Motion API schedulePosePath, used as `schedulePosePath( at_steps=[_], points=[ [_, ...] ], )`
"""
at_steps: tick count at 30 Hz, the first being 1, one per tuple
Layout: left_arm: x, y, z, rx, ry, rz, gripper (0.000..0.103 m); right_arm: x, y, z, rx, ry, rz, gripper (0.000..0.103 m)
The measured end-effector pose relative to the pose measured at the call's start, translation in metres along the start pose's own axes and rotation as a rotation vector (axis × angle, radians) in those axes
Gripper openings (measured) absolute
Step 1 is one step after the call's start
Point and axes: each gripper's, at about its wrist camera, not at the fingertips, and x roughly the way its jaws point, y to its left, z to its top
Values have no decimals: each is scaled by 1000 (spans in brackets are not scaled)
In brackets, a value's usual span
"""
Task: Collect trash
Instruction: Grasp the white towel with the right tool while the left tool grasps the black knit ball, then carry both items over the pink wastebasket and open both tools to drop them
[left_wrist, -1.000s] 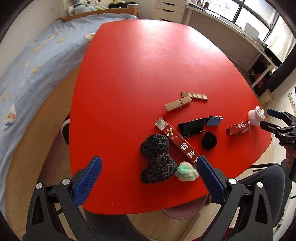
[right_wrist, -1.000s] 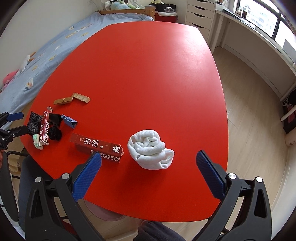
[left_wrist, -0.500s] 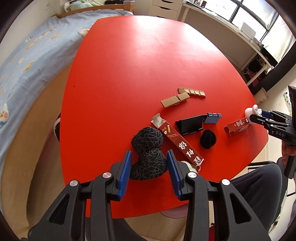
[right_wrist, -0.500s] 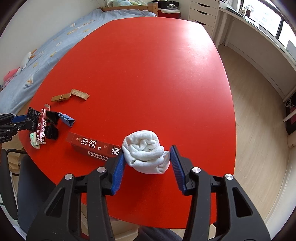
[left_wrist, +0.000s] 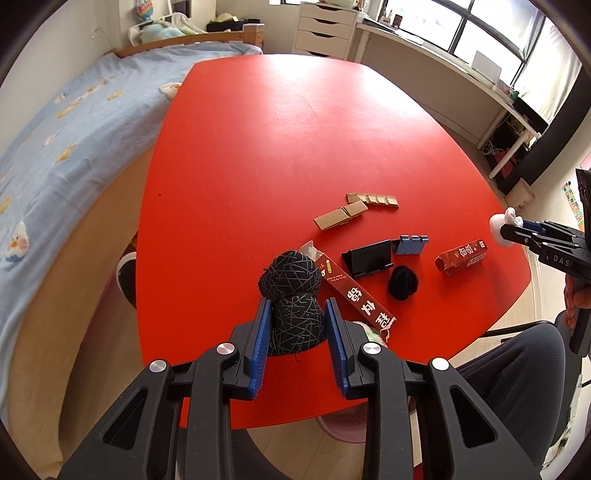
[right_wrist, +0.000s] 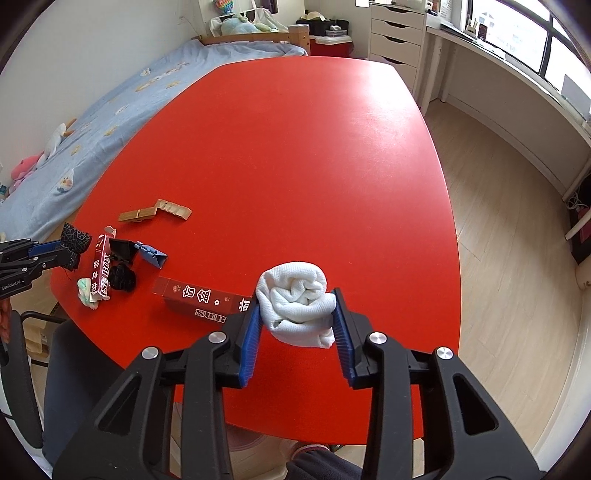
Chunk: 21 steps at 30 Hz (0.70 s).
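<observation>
My left gripper (left_wrist: 297, 332) is shut on a rolled black sock pair with thin white lines (left_wrist: 291, 295) near the front edge of the red table (left_wrist: 295, 147). My right gripper (right_wrist: 297, 325) is shut on a rolled white sock (right_wrist: 295, 299) at the table's other front corner. A long red carton (left_wrist: 354, 291) lies just right of the black roll. A second red carton (right_wrist: 203, 299) lies left of the white roll. A small green-white wad (right_wrist: 85, 291) sits at the table edge, partly hidden behind my left fingers.
Two tan folded cardboard pieces (left_wrist: 356, 210), a black phone stand (left_wrist: 369, 254), a blue folded piece (left_wrist: 412, 243) and a small black ball (left_wrist: 402, 284) lie mid-table. A bed (left_wrist: 55, 147) runs along the left. A pink bin (left_wrist: 347, 424) sits below the table edge.
Both grippers went from wide open to closed: the left onto the black sock roll, the right onto the white sock roll. Both moved in closer and lower.
</observation>
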Motion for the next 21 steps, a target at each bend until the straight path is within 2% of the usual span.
schedulePosePath(
  at_steps=[13, 21],
  points=[
    [-52, -30, -21, 51, -121, -56, 29, -63, 35, -29, -9, -120, 52, 36],
    [-69, -49, -43, 79, -141, -93, 29, -93, 61, -58, -35, -158, 94, 36]
  ],
)
